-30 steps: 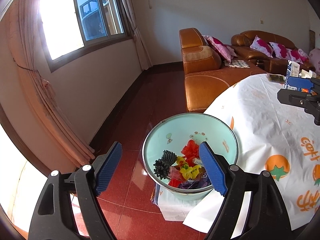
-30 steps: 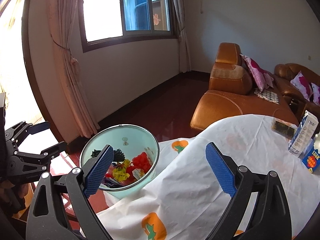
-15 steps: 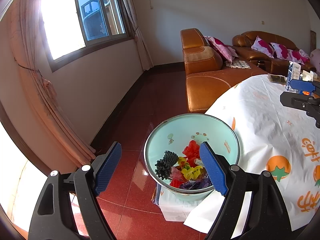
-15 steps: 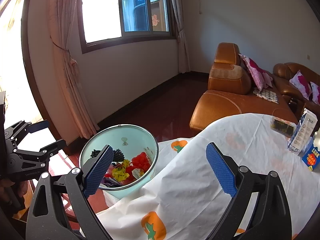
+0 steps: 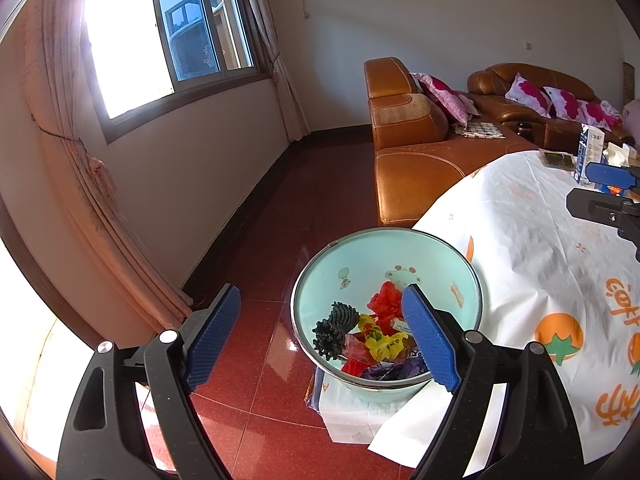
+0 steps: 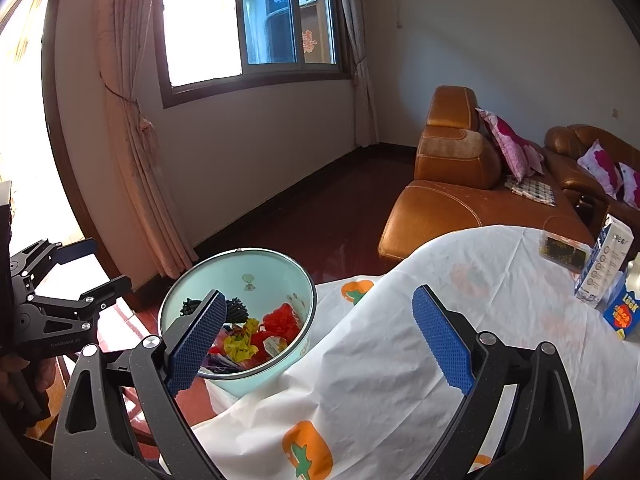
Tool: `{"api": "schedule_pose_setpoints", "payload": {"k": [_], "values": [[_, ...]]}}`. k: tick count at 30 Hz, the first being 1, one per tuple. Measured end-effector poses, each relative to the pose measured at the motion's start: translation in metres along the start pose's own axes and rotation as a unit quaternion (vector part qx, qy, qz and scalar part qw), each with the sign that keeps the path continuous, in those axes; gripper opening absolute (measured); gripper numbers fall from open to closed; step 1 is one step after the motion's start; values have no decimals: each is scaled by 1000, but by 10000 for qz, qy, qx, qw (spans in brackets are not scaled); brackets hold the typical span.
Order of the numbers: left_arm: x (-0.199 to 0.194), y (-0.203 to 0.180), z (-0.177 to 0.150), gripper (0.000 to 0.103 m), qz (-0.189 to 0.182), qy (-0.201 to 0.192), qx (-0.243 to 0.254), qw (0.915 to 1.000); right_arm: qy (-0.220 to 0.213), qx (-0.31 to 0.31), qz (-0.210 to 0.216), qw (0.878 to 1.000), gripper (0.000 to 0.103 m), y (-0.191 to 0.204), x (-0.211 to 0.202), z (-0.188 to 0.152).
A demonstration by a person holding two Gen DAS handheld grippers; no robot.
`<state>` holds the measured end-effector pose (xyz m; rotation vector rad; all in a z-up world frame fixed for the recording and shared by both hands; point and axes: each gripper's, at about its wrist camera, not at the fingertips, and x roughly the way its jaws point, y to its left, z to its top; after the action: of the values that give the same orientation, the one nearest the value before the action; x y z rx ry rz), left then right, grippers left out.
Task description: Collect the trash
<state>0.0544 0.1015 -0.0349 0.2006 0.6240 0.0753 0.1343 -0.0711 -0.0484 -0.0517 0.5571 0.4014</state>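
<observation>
Hovering grippers above trash bin (image 5: 436, 256)

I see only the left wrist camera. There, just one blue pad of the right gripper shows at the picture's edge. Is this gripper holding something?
Observer: No. In the right wrist view the right gripper is open, with nothing between its pads, above the tablecloth.
Operator: That pad also hides what stands next to the white carton. What is it?
Observer: A blue box with orange print, close beside the white carton, toward the picture's right edge.
</observation>
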Motion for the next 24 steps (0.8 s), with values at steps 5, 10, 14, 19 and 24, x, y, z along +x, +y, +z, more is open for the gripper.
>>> {"api": "schedule_pose_setpoints", "payload": {"k": [5, 10, 14, 19, 24], "values": [[1, 0, -1, 86, 39, -9, 6, 10000, 4, 22, -9, 10000, 93, -1, 0, -1], [2, 0, -1, 86, 67, -8, 7, 10000, -2, 0, -28, 10000, 93, -1, -2, -2], [1, -1, -1, 87, 60, -43, 31, 10000, -10, -13, -47, 10000, 93, -2, -4, -2], [2, -4, -2, 87, 91, -13, 68, 9999, -30, -39, -64, 10000, 93, -1, -7, -2], [3, -4, -3, 94, 126, 25, 69, 9999, -35, -45, -68, 10000, 94, -2, -8, -2]]}}
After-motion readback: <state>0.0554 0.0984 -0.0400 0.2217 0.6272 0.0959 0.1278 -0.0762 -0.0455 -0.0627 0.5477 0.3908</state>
